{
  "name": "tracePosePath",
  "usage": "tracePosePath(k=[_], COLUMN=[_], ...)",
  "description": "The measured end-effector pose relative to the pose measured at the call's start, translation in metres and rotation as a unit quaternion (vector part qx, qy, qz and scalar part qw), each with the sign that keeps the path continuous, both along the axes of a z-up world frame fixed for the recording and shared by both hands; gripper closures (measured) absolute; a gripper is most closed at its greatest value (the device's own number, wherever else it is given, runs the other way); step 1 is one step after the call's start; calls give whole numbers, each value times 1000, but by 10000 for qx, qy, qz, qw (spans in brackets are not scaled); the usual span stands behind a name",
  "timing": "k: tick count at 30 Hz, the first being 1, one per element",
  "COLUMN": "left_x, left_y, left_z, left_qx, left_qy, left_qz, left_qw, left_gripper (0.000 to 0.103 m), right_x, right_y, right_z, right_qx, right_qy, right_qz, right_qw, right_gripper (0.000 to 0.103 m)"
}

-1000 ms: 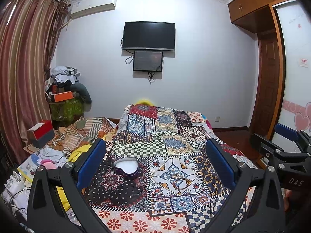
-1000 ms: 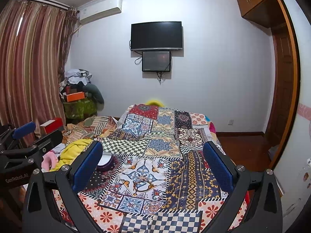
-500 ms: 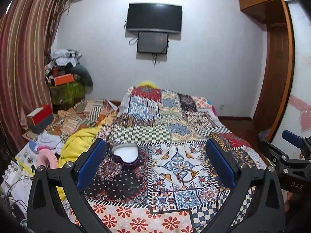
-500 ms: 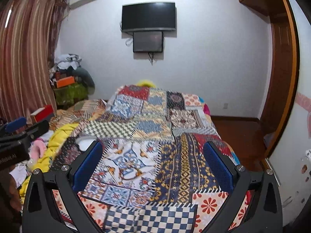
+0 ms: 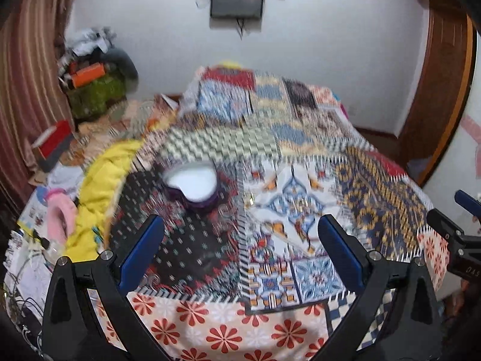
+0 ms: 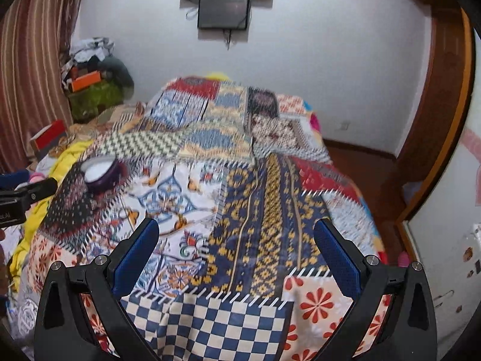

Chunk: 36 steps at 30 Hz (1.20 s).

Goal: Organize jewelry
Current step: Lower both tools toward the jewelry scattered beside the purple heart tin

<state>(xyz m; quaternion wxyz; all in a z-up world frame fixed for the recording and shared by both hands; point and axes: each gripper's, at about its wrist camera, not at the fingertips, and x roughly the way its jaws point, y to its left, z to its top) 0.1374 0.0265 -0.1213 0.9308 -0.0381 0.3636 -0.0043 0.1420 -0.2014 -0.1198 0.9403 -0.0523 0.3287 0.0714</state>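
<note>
We hold both grippers wide apart and empty above the bed, since nothing is picked up yet. Our left gripper [image 5: 240,252] hangs nearest the heart-shaped box [image 5: 192,185], which sits open on the quilt [image 5: 300,210], probably ready to receive pieces. Our right gripper [image 6: 236,251] hangs further right. Blur hides any jewelry.

I see one heart-shaped jewelry box [image 5: 192,185], open, with dark purple walls and a pale white lining, standing upright on the patchwork bedspread [image 5: 285,204], on its dark patterned patch at the left side. Blur hides whether anything lies inside. In my right view it [image 6: 100,173] sits far left.
</note>
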Motion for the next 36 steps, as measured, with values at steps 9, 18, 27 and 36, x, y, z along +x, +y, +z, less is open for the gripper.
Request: tracePosePath(k=[9,18,27,36], left_x=[25,31,40,44], left_y=[-4,-2,-12,-15], left_z=[-59,-82,-98,-100], left_qx=[-20,-211,-600,-760], left_qy=[945,1265,1512,1512], left_qz=[-298,-450,-867,-1098], left_qw=[9951,9907,9829,9794], left_gripper=[0,0,21,46], right_x=[23,36,36,46], right_y=[8,35,51,60], right_z=[-27,-59,-76,-88], right_qx=[241,183,56,132], right_qy=[714,1402,1703,2128], right_qz=[612,1110,1425,1549], right_qw=[9953,9837,9750,9647], right_gripper=[1,9,38,66])
